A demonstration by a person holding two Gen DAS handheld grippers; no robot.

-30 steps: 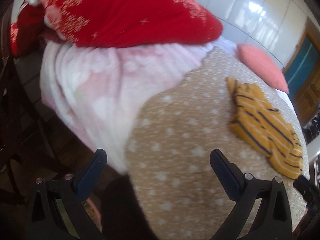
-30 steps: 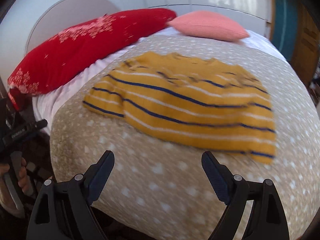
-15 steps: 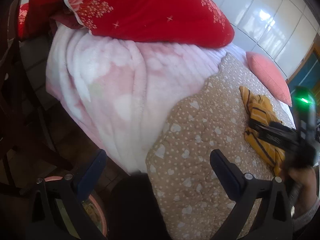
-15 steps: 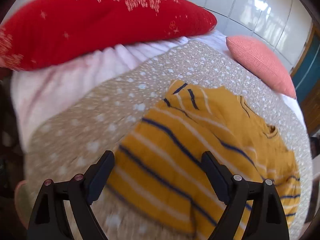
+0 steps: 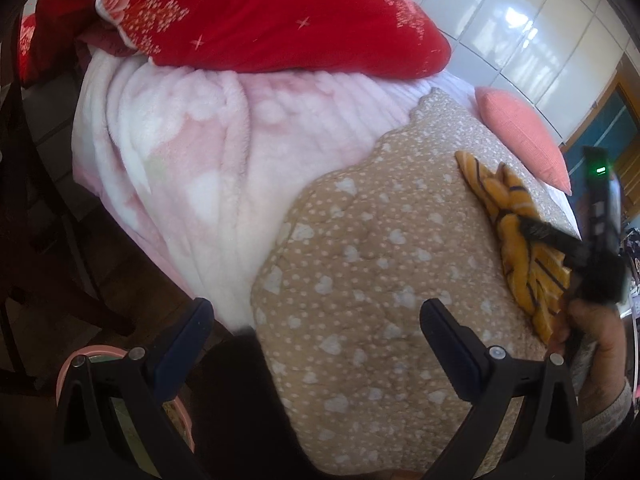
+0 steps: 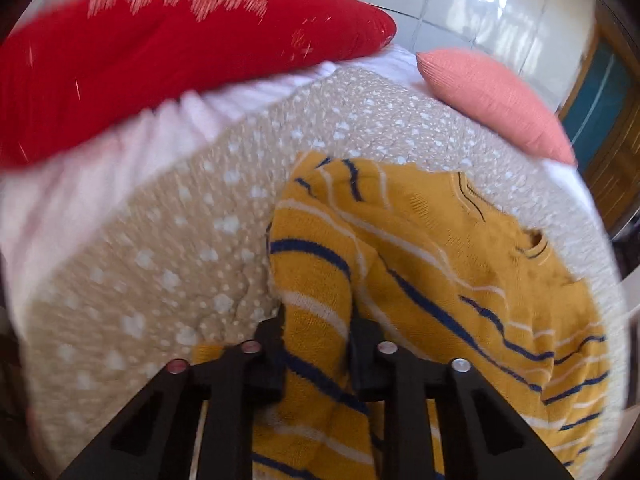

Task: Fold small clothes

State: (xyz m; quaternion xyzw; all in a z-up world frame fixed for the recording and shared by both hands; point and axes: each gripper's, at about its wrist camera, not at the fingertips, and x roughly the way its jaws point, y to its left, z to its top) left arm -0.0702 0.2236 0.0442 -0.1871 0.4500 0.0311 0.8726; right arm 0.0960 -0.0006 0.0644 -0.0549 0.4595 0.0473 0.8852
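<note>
So the right tongs [image 6: 316, 344] are clamped down on a bunched fold of the yellow striped sweater [image 6: 440, 280], with the knit pinched right between the two black fingers [image 6: 272, 360] and a lifted ridge of fabric running up from them. The rest of the sweater lies spread on the beige heart-print blanket [image 6: 160, 260] that covers the bed, navy and white stripes showing, neckline toward the far side near the salmon-pink cushion [image 6: 492, 100]. From the left wrist view the sweater [image 5: 516, 240] sits way off at the right edge of the blanket [image 5: 380, 280], and you can see the right tongs [image 5: 532, 232] reaching into it, held by the person's right hand [image 5: 596, 344]. The left tongs [image 5: 312, 336] are spread wide with nothing between them, hovering over the near corner of the blanket, well apart from the sweater. Behind all that there's a fluffy pink-and-white blanket [image 5: 208, 152] draped over the bed's edge, with a big red pillow [image 5: 280, 20] sitting on top of it. The right wrist view is pretty motion-blurred, fwiw.
</note>
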